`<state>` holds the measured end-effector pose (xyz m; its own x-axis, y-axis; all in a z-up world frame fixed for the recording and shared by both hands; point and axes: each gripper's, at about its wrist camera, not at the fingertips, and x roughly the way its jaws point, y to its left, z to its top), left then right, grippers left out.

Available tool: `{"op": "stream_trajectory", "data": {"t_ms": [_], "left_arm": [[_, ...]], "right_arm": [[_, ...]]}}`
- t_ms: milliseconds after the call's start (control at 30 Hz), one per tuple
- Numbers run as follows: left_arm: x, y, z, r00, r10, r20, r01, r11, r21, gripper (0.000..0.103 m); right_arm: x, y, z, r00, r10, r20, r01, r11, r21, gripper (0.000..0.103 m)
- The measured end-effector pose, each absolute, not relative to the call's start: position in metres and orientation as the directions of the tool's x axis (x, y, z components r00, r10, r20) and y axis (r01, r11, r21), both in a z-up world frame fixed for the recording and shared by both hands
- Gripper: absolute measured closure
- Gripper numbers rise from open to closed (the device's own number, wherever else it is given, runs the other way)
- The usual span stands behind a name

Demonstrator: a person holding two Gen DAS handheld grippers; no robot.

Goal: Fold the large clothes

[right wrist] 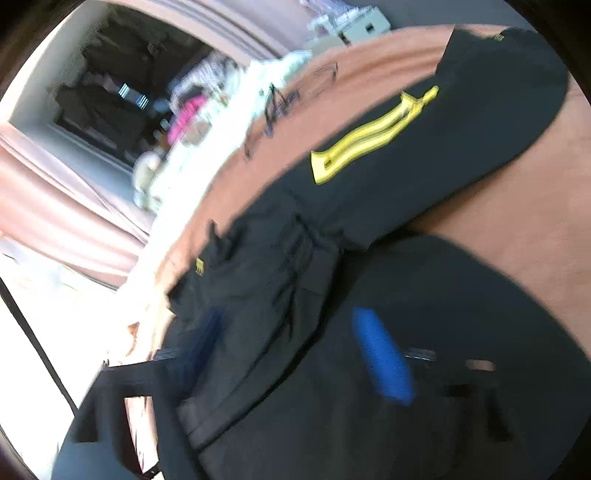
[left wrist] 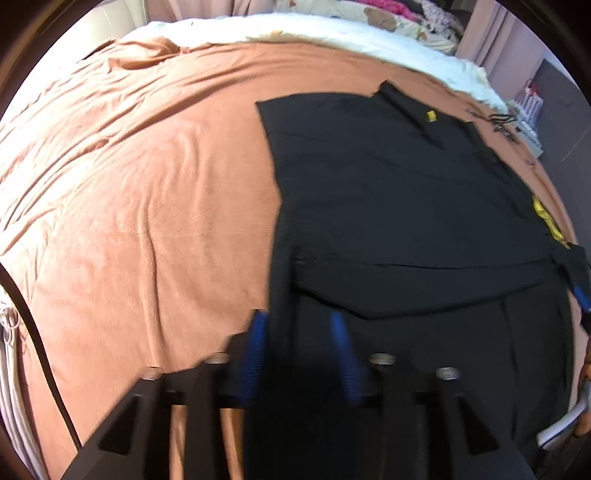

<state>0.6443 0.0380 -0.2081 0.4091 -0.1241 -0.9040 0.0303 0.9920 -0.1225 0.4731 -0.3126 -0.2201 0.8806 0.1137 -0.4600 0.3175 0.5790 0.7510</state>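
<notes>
Black garment (left wrist: 406, 221), laid out flat on the bed's orange-brown cover (left wrist: 147, 184), directly ahead of the left hand-held gripper (left wrist: 301, 325) and spreading to its right; the cloth's left edge runs away from the gripper's left finger, and a folded layer forms a crosswise edge just beyond the fingertips. A small yellow tag (left wrist: 430, 116) sits near the garment's far end, and a yellow printed mark (left wrist: 546, 218) lies at its right margin. The left hand-held gripper points steeply down with its blue-padded fingers (left wrist: 341, 354) parted; a narrow fold of black cloth rises between them, but blur hides whether either pad presses on it, so the jaws read as released. In the right wrist view the same garment (right wrist: 461, 122) fills the field ahead of the right hand-held gripper (right wrist: 295, 350), with a yellow double stripe (right wrist: 369, 136) beyond the fingertips and a bunched section of cloth between the widely spread blue fingers (right wrist: 380, 358); the pads stand clear of it, grip released. Beyond the garment, on the far side of the cover, lie a white blanket (left wrist: 295, 29) and patterned bedding (left wrist: 406, 18); pink curtains (right wrist: 55, 206) hang to the left of the right gripper. Both views are motion-blurred.
</notes>
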Motion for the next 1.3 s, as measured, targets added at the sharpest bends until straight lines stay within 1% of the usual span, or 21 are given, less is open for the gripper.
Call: {"op": "stream_trajectory", "data": {"t_ms": [33,133,300,433,500,567,733,967,1100,1300], "left_arm": [[0.638,0.035,-0.202,0.417,-0.138,-0.898,0.043,0.990,-0.133,0.043],[0.622,0.022,-0.185,0.433,-0.149,-0.889,0.081,0.989,-0.127,0.043],[0.601,-0.001,-0.161,0.452,-0.189,-0.872,0.107,0.982,-0.158,0.042],[0.585,-0.023,-0.140,0.473,-0.198,-0.859,0.127,0.980,-0.155,0.041],[0.578,-0.034,-0.129,0.483,-0.205,-0.851,0.129,0.978,-0.163,0.040],[0.569,-0.046,-0.119,0.487,-0.215,-0.846,0.123,0.976,-0.178,0.035],[0.543,-0.072,-0.100,0.511,-0.223,-0.830,0.120,0.975,-0.188,0.035],[0.522,-0.119,-0.091,0.505,-0.250,-0.826,0.166,0.967,-0.191,0.035],[0.522,-0.150,-0.086,0.503,-0.265,-0.823,0.213,0.960,-0.179,0.035],[0.537,-0.192,-0.085,0.490,-0.294,-0.820,0.274,0.946,-0.176,0.035]], "right_arm": [[0.463,-0.317,-0.217,0.880,0.121,-0.460,0.309,0.591,0.746,0.020],[0.434,-0.335,-0.209,0.884,0.134,-0.449,0.285,0.607,0.742,0.020],[0.386,-0.369,-0.191,0.875,0.050,-0.481,0.330,0.665,0.670,0.020],[0.357,-0.378,-0.180,0.858,0.032,-0.513,0.350,0.695,0.629,0.020],[0.345,-0.386,-0.176,0.849,0.028,-0.528,0.355,0.710,0.609,0.020],[0.332,-0.395,-0.172,0.845,0.036,-0.533,0.348,0.720,0.601,0.020],[0.305,-0.418,-0.164,0.833,0.034,-0.552,0.347,0.744,0.571,0.020],[0.282,-0.451,-0.161,0.830,0.005,-0.558,0.374,0.737,0.563,0.020],[0.274,-0.465,-0.162,0.837,-0.013,-0.548,0.386,0.723,0.573,0.020],[0.274,-0.485,-0.178,0.829,-0.011,-0.558,0.408,0.695,0.592,0.020]]}}
